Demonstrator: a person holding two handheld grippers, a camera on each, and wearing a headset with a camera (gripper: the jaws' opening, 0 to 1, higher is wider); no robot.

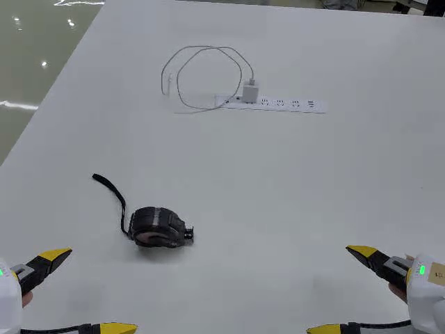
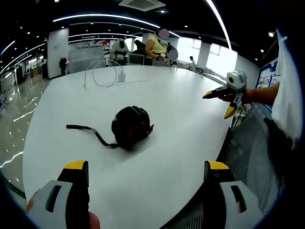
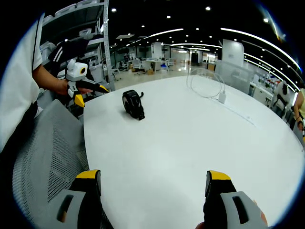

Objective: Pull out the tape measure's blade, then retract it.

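Crosswise, tape measure (image 1: 158,227), blade end (image 1: 188,234) rightward, strap (image 1: 115,195) leftward; left tool (image 2: 147,166) and right tool (image 3: 153,175) agape.

On the worktop (image 1: 292,181), the tape measure (image 1: 158,227) lies just ahead of the left tongs (image 1: 97,289) and well left of the right tongs (image 1: 332,289), its strap (image 1: 115,189) trailing off to the left. Far beyond both tongs lies a power strip (image 1: 278,104), with a charger (image 1: 250,92) plugged into its left end and a cable (image 1: 201,73) further left.

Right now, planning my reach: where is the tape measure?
In the head view, the tape measure lies on the white table, near-left, ahead of the left gripper.
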